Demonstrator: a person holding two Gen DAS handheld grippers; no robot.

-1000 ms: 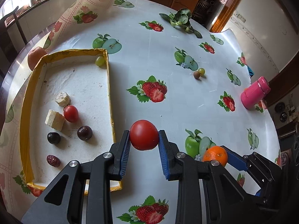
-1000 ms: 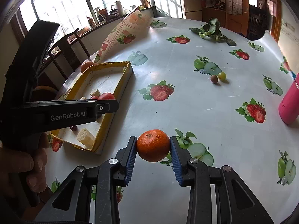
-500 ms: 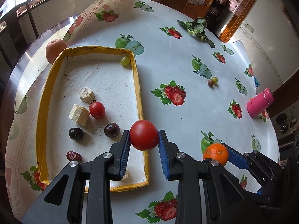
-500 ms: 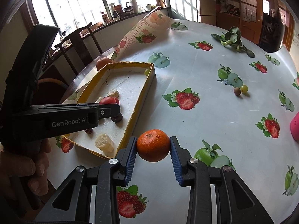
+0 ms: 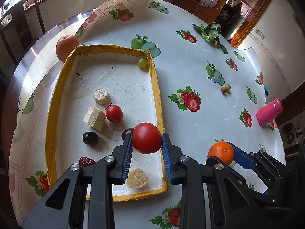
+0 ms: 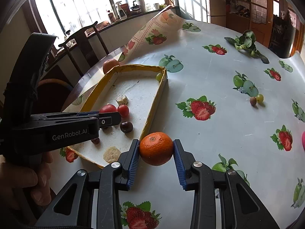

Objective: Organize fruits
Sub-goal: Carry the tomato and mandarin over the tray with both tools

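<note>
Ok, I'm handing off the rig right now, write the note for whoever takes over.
Left gripper: shut on a red tomato, held above the yellow-rimmed tray.
Right gripper: shut on an orange, outside the tray's near right edge.
In tray: small tomato, green grape, two dark plums, a red date.
Left to do: release both fruits into the tray, then fetch the two grapes on the tablecloth and the apple behind the tray.

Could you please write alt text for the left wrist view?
The left gripper holds a red tomato over the yellow-rimmed tray of small fruits; beside it, the right gripper holds an orange above the fruit-print tablecloth.
</note>
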